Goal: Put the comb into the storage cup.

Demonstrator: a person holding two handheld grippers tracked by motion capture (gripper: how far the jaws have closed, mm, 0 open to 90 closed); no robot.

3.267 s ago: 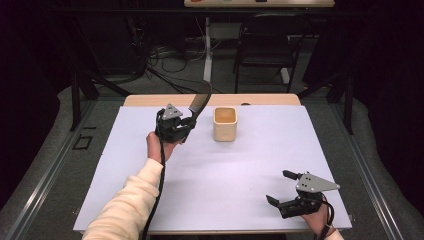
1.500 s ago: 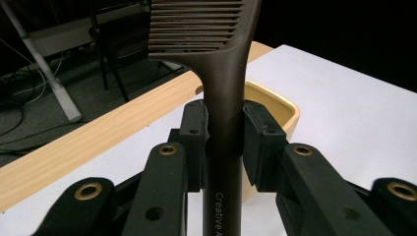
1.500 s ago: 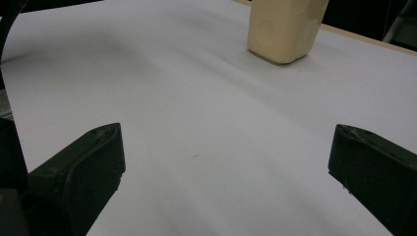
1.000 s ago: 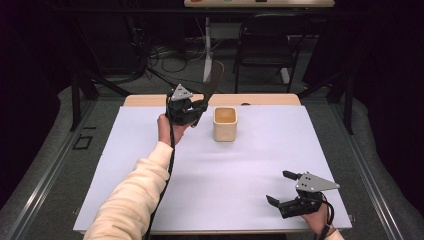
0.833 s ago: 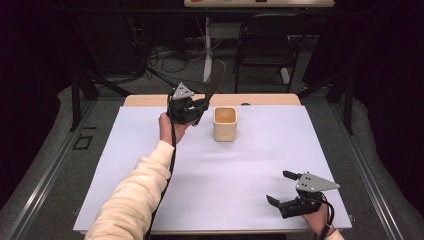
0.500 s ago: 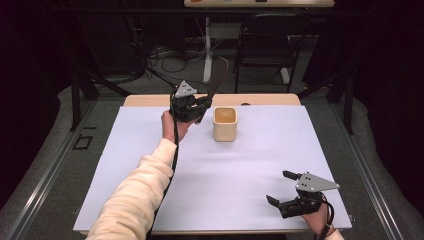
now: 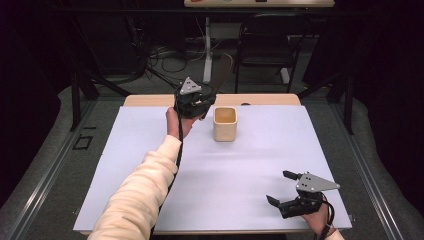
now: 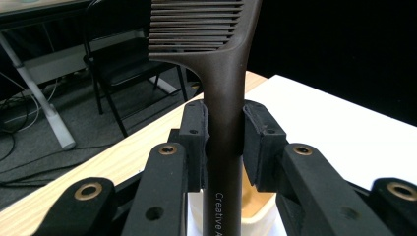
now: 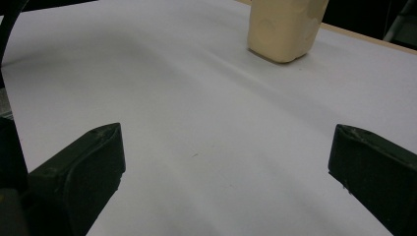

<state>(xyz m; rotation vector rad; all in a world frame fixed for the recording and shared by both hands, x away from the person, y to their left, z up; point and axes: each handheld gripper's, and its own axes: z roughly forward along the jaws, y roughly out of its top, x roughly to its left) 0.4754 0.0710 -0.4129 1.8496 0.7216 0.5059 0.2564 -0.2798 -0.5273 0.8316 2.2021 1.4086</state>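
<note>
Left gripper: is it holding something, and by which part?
Yes. The left gripper is shut on a dark brown comb, its jaws clamping the handle just below the teeth. The right gripper holds nothing.

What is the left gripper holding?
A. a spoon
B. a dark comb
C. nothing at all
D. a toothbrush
B: in the left gripper view the left gripper is shut on the handle of a dark comb, whose teeth show at the top, with the cream cup close by.

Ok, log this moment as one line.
left gripper: shut on dark brown plastic comb | above cream square cup | right gripper: open, on white table
</note>
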